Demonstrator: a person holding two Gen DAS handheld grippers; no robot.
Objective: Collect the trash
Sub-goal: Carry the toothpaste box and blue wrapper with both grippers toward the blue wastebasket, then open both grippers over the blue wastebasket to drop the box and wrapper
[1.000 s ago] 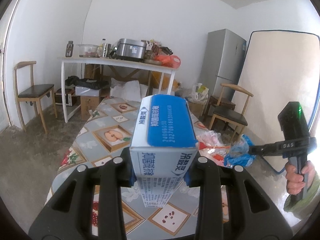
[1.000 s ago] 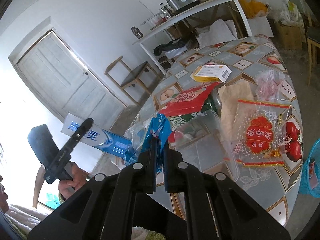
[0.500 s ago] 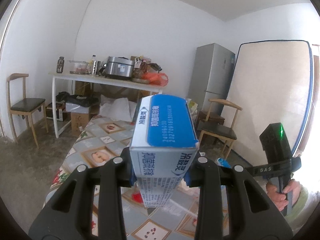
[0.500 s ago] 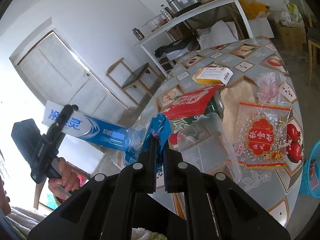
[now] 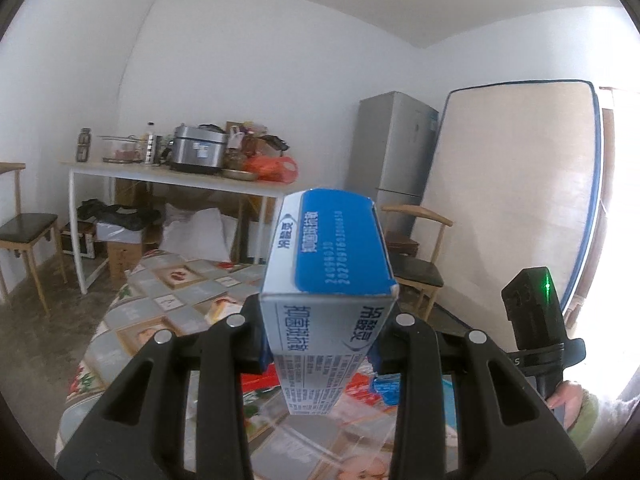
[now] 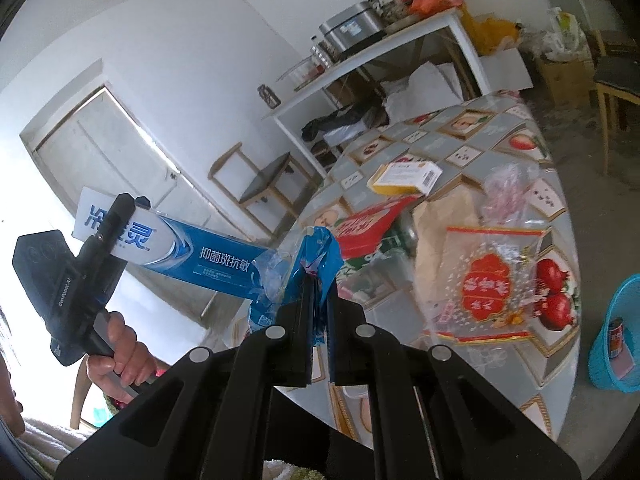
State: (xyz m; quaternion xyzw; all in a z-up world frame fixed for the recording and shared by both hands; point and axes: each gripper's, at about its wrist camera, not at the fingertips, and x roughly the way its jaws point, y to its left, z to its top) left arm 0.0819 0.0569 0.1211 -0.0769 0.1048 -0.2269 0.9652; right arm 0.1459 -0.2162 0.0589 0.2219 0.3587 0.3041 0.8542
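My left gripper (image 5: pixel 326 344) is shut on a long blue and white toothpaste box (image 5: pixel 332 276) and holds it lifted above the table; the box also shows in the right wrist view (image 6: pixel 192 254). My right gripper (image 6: pixel 318 292) is shut on a crumpled blue plastic wrapper (image 6: pixel 316 252), held above the near table edge. More trash lies on the patterned tablecloth (image 6: pixel 472 140): a yellow box (image 6: pixel 406 176), a red packet (image 6: pixel 368 226), a brown paper bag (image 6: pixel 444 220), a clear red-printed bag (image 6: pixel 492 284), a pink-flecked clear bag (image 6: pixel 512 188).
A blue bin (image 6: pixel 618 336) stands on the floor right of the table, a can inside. Behind are a white side table (image 5: pixel 172 178) with a cooker, a fridge (image 5: pixel 394 148), a leaning mattress (image 5: pixel 516 184) and wooden chairs (image 5: pixel 416 248).
My left gripper has lifted and tilted upward with the toothpaste box, so less of the table shows below it. My right gripper keeps hold of the wrapper and has hardly moved.
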